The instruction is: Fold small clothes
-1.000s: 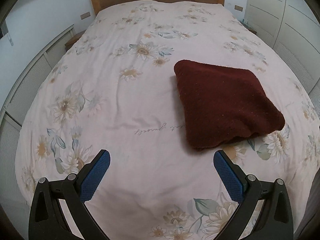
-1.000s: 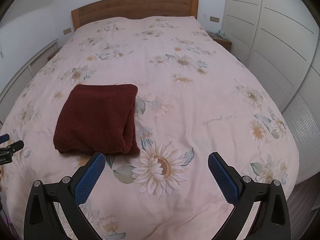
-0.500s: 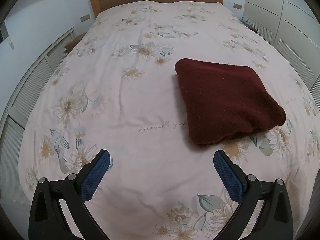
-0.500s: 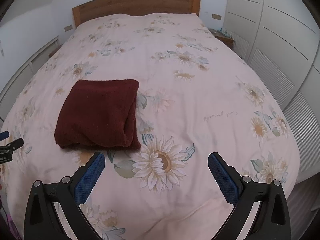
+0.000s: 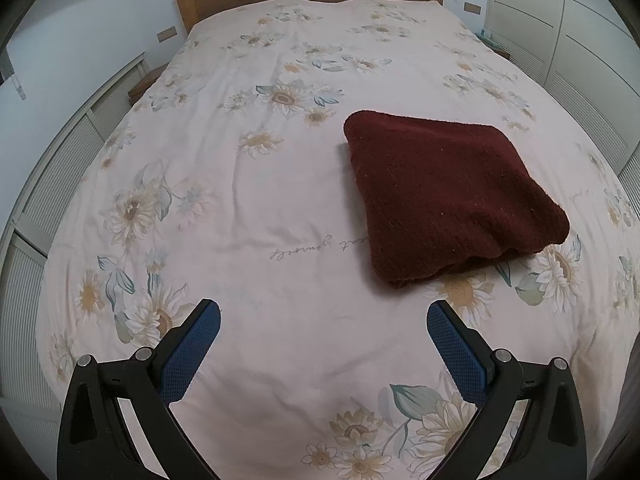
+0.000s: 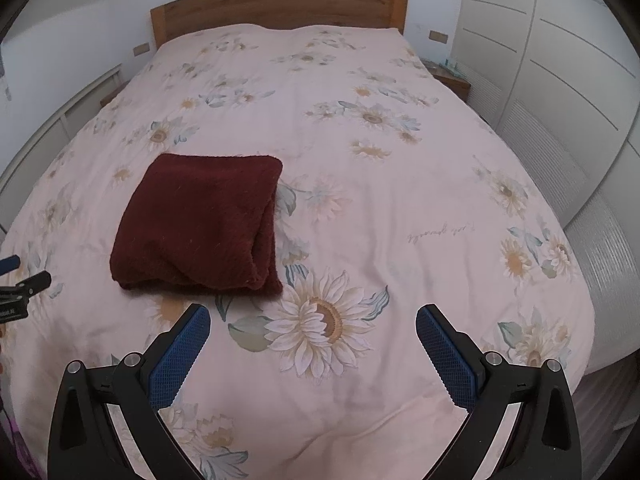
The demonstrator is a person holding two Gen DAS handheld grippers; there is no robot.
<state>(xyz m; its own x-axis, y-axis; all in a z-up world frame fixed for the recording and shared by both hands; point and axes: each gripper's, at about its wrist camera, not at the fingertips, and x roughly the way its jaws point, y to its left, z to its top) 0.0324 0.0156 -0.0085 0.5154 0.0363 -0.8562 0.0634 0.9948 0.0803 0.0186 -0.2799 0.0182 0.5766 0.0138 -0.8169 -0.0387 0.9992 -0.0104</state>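
Note:
A dark red knitted garment (image 5: 448,196) lies folded into a thick square on the floral bedspread (image 5: 280,208). In the left wrist view it sits ahead and to the right of my left gripper (image 5: 323,312), which is open and holds nothing. The right wrist view shows the same garment (image 6: 200,220) ahead and to the left of my right gripper (image 6: 313,314), also open and empty. Both grippers hover above the bed's near end, apart from the garment. The tip of the left gripper (image 6: 16,276) peeks in at the right wrist view's left edge.
The bed fills both views, with a wooden headboard (image 6: 280,4) at the far end. White wardrobe doors (image 6: 560,80) stand along the right side, a bedside table (image 6: 452,76) near the headboard. Slatted white panels (image 5: 52,176) run along the left.
Both grippers have drawn back and risen a little from the bed, so the garment looks slightly farther and smaller. The garment itself has not moved. Both grippers stay open.

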